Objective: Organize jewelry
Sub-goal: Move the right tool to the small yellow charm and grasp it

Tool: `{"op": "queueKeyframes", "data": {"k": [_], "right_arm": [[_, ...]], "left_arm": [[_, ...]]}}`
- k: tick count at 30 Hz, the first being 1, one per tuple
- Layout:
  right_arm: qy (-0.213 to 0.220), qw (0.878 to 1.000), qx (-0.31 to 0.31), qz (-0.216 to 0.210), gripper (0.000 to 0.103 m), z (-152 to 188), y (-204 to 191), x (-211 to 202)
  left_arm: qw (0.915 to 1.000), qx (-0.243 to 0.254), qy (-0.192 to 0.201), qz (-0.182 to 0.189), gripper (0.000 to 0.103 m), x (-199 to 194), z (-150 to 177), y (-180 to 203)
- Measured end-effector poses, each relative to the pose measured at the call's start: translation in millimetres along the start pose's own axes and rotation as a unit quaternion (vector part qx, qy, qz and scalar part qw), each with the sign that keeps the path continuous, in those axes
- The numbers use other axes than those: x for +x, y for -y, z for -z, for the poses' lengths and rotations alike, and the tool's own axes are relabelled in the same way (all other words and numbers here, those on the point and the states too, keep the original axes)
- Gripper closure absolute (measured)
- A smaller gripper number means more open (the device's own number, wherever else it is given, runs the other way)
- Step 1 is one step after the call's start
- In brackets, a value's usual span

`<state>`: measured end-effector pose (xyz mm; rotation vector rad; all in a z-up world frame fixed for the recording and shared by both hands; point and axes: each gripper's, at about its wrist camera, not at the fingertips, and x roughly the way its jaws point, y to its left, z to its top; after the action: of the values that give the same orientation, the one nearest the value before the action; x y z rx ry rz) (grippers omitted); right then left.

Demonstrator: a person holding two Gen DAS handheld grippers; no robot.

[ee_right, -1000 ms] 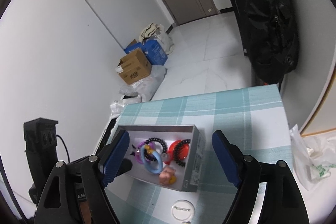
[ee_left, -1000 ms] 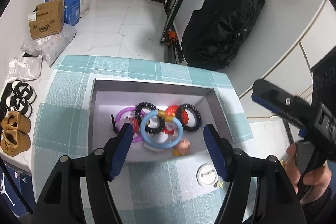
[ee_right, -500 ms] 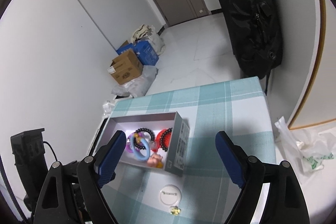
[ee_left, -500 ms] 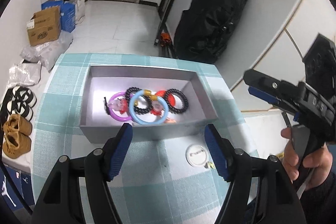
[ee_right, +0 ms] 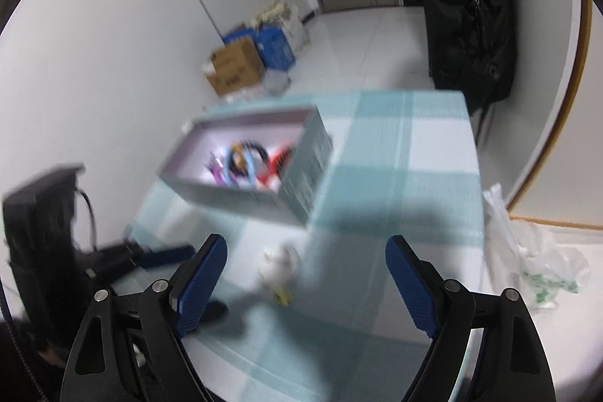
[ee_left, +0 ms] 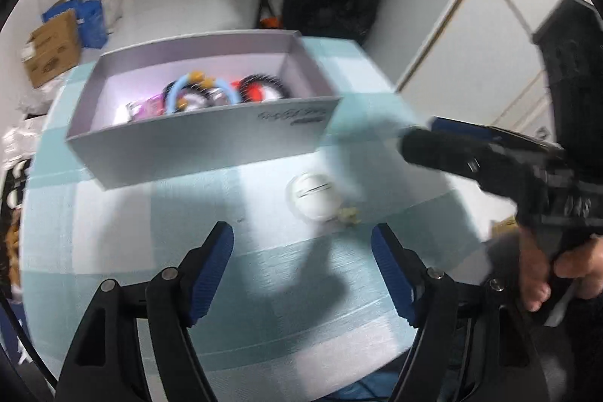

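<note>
My left gripper (ee_left: 301, 266): jaws wide, just been opening, nothing between them | my right gripper (ee_right: 305, 283): wide apart, empty | white round badge (ee_left: 314, 194) on checked tablecloth (ee_left: 113, 232), just before grey box (ee_left: 203, 145) | bracelets (ee_left: 203, 93) inside box, blurred

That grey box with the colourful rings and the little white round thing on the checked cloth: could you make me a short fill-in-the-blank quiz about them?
1. The bracelets lie inside the grey ____.
2. The white badge lies on the tablecloth, ____ the box.
3. The left hand-held gripper has ____ between its blue pads.
4. On the floor beyond the table, the cardboard carton stands beside a ____ carton.

Missing words: box; outside; nothing; blue
</note>
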<state>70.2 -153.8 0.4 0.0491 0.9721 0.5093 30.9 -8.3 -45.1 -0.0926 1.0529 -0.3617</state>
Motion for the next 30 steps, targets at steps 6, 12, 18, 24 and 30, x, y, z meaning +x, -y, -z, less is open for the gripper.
{"op": "queueKeyframes", "data": {"k": [6,12,18,24,30], "right_arm": [[-0.049,0.998,-0.036,0.003,0.033,18.9,-8.8,18.4],[-0.093,0.991,-0.094,0.012,0.048,32.6,-32.5,41.6],[-0.092,0.988,-0.116,0.037,0.049,38.5,-43.8,47.1],[-0.095,0.982,-0.146,0.069,0.057,38.8,-56.2,52.3],[-0.098,0.98,-0.159,0.069,0.079,37.2,-64.5,55.5]], "left_arm": [[0.9981,-0.054,0.015,-0.025,0.031,-10.6,3.4,-32.1],[0.9937,-0.108,0.011,-0.029,0.031,-13.5,5.5,-55.9],[0.9947,-0.098,0.017,-0.028,0.031,-14.7,4.7,-53.8],[0.9935,-0.112,0.013,-0.019,0.031,-17.2,5.1,-61.6],[0.9914,-0.128,0.021,-0.016,0.031,-18.9,3.4,-66.3]]}}
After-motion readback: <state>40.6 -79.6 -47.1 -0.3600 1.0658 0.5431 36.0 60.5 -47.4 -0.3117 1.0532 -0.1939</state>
